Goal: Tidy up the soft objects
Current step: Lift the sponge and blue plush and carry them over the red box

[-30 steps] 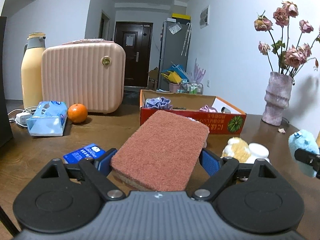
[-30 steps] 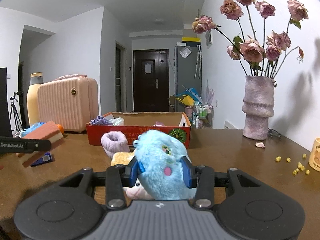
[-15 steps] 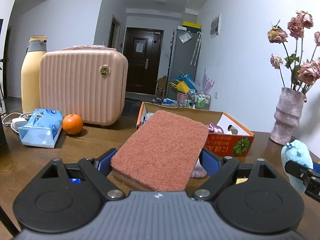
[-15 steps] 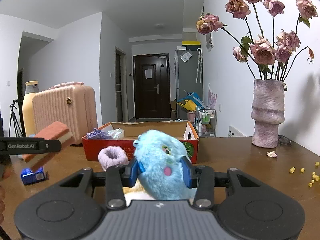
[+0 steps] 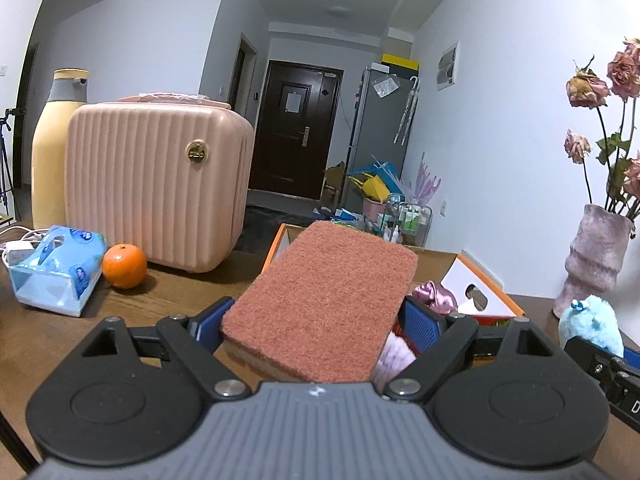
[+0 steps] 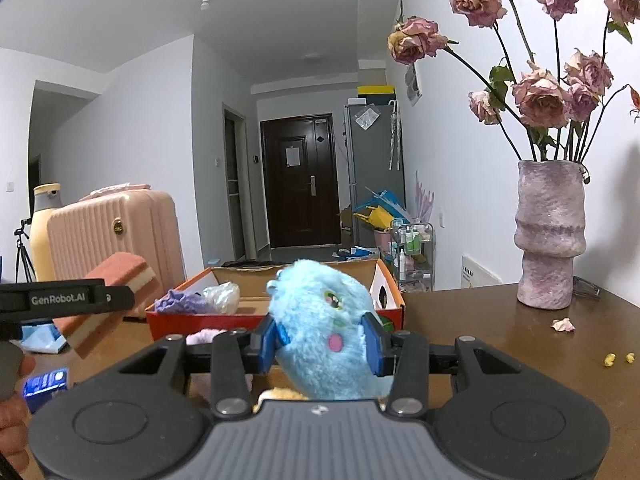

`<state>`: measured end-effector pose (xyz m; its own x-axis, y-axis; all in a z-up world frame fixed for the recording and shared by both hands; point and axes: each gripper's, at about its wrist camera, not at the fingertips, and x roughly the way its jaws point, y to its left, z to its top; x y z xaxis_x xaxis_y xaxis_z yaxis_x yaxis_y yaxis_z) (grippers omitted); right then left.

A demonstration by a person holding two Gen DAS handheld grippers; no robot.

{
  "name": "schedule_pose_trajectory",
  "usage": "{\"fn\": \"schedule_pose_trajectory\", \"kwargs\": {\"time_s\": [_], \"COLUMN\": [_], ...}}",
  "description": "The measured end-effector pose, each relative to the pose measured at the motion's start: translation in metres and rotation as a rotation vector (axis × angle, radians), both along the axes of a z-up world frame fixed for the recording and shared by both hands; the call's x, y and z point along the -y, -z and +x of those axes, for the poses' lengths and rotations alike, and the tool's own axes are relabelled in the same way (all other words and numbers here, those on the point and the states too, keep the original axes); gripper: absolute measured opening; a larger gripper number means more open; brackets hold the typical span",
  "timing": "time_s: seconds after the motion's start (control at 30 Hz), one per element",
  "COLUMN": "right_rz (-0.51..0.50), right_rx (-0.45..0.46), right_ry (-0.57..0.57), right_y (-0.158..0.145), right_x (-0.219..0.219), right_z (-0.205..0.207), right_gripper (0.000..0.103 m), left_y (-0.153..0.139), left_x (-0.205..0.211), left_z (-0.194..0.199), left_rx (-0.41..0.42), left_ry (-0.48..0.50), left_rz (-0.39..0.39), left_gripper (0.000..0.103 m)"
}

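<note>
The left tongs [image 5: 316, 330] are clamped wide on a flat rectangular scouring sponge with a reddish-brown rough top and a pale foam layer [image 5: 324, 304], held tilted in the air just short of the box. The right tongs [image 6: 320, 340] are clamped on a fluffy light-blue plush toy with a pink mouth [image 6: 320, 320], also raised above the brown wooden desk [image 6: 500, 340] and near the box's front wall. Straight ahead of both stands an open red-and-orange cardboard box [image 6: 276, 318]; inside it lie a purple knitted scrunchie [image 6: 180, 304], a crumpled clear plastic bag [image 6: 222, 296] and, seen from the left wrist only, a shiny pink satin scrunchie [image 5: 436, 296]. A textured mauve ceramic vase [image 6: 550, 236] holding dried pink roses [image 6: 540, 96] stands well to the right on the desk. The left wrist alone shows an orange fruit [image 5: 124, 266] just beside a blue tissue pack [image 5: 56, 276] in front of a ribbed pink hard-shell case [image 5: 156, 188]. The right wrist alone shows yellow crumbs [image 6: 618, 358] and a fallen petal [image 6: 562, 325] on the desk.
</note>
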<state>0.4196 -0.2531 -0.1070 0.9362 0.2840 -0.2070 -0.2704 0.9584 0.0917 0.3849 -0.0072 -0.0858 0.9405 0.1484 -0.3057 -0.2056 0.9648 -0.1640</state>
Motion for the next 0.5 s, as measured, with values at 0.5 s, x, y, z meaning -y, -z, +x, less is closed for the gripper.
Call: {"fn": "schedule_pose_trajectory", "kwargs": {"time_s": [0.5], "right_rz": [0.04], "right_rx": [-0.001], "right_ry": [0.029], "right_y": [-0.008], "right_x": [-0.002], "right_z": [0.062], "right_gripper": [0.042], "left_y": [-0.005], "left_x": [0.008], "left_z": [0.051], "left_rx": [0.027], "left_ry": [-0.012], "left_rz": [-0.005], "left_gripper": [0.089]}}
